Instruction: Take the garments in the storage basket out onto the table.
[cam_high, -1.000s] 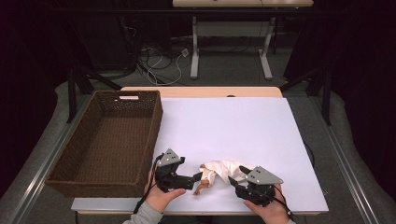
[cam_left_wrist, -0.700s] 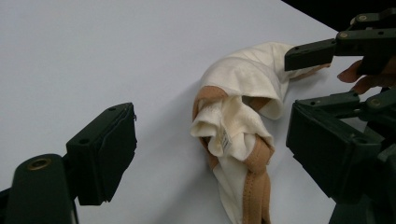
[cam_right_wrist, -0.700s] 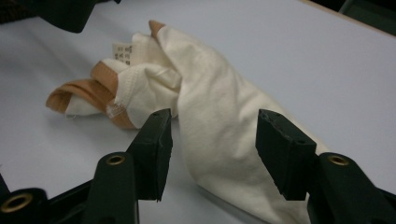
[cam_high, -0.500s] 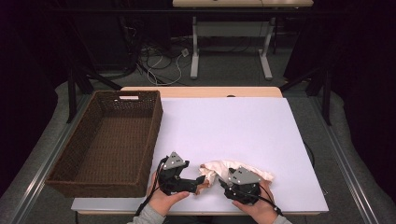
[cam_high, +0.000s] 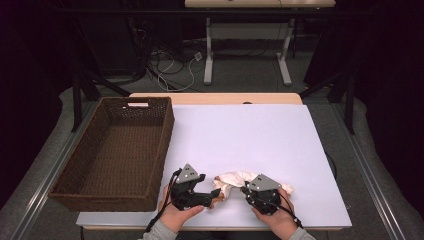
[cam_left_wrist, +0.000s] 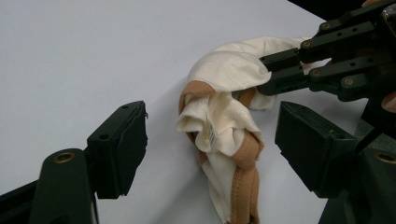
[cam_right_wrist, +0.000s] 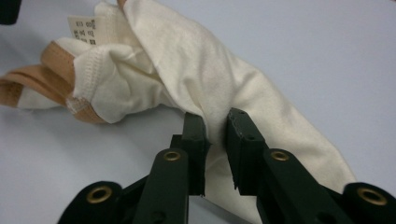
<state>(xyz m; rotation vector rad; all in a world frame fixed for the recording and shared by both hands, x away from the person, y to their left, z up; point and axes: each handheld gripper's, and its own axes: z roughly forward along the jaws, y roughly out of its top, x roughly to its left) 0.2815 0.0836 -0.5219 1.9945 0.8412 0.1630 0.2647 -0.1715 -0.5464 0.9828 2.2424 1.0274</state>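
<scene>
White tabletop (cam_high: 250, 135) carries everything, with the brown wicker basket (cam_high: 112, 155) sitting well off beyond the outer side of the left gripper (cam_high: 212, 192), its near corner close to that hand. Next down in size, the cream garment with tan trim (cam_high: 235, 179) lies crumpled on the table between the two grippers. The right gripper (cam_right_wrist: 215, 140) has just been closing, and its jaws now pinch a fold of the cream cloth, pads pressed against the fabric on either side. From that pinch the cloth runs away ahead of the right fingertips toward a bunched end with a small printed label (cam_right_wrist: 84, 25) near it. The left gripper's jaws have been narrowing too, yet they stand apart, one on each side of the tan-edged bunch (cam_left_wrist: 219, 140), which sits between them and clear of both pads. Just beyond the left fingertips, the right gripper's jaws hold the cloth.
</scene>
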